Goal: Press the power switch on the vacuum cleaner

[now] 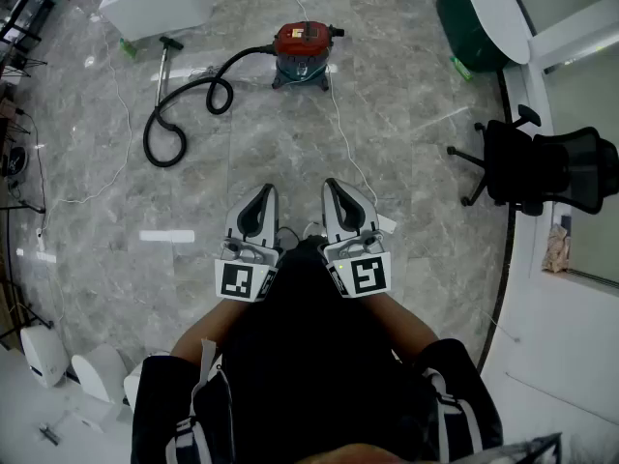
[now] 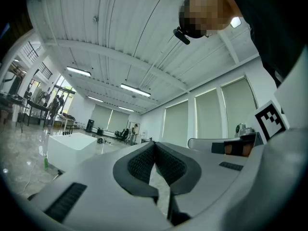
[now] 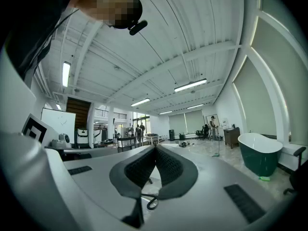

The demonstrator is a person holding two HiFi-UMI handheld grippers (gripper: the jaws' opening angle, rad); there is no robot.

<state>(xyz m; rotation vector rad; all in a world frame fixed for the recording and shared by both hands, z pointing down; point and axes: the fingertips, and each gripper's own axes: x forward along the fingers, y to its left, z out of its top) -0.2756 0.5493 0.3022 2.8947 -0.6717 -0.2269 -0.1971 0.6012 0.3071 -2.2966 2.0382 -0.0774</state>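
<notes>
Red-topped vacuum cleaner (image 1: 302, 54) stands on the grey marble floor (image 1: 406, 114) toward its far edge, well apart from both tools, with its black hose (image 1: 184, 104) looping off to the left and a thin white cord (image 1: 340, 133) running back toward the person. Left hand-held gripper (image 1: 265, 193) and right hand-held gripper (image 1: 332, 186) sit side by side close in front of the person's body, both pointing toward the vacuum cleaner; each has its jaws closed tip to tip, nothing between them. Dark green bathtub (image 1: 479, 17) at the floor's far right corner, black office chair (image 1: 542, 167) along the right edge.
</notes>
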